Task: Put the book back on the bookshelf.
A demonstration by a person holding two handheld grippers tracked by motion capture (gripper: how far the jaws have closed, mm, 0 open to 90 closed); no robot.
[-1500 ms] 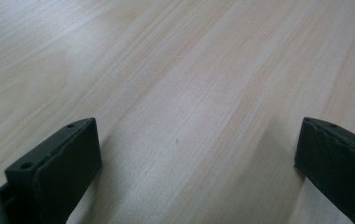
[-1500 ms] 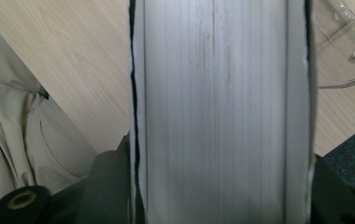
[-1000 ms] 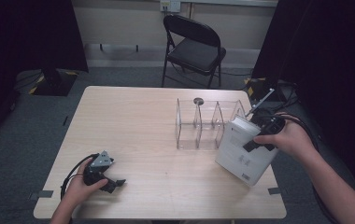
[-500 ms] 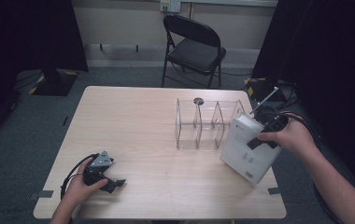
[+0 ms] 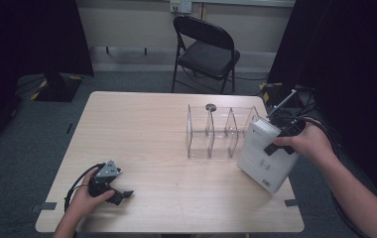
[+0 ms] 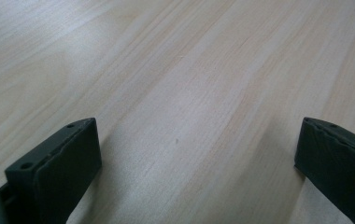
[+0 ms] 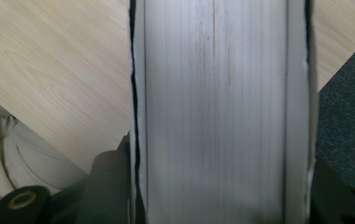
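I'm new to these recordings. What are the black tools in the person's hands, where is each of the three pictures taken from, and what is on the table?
A person works with a hand-held two-jaw gripper in each hand. The high view looks down on a wooden table. The other two cameras ride on the grippers and look along their black jaws. The left gripper rests low on the table, jaws open over bare wood. The right gripper clamps a thick white book, tilted at the table's right edge; its own view shows the page edges between the jaws. Beside the book stands a clear divided rack.
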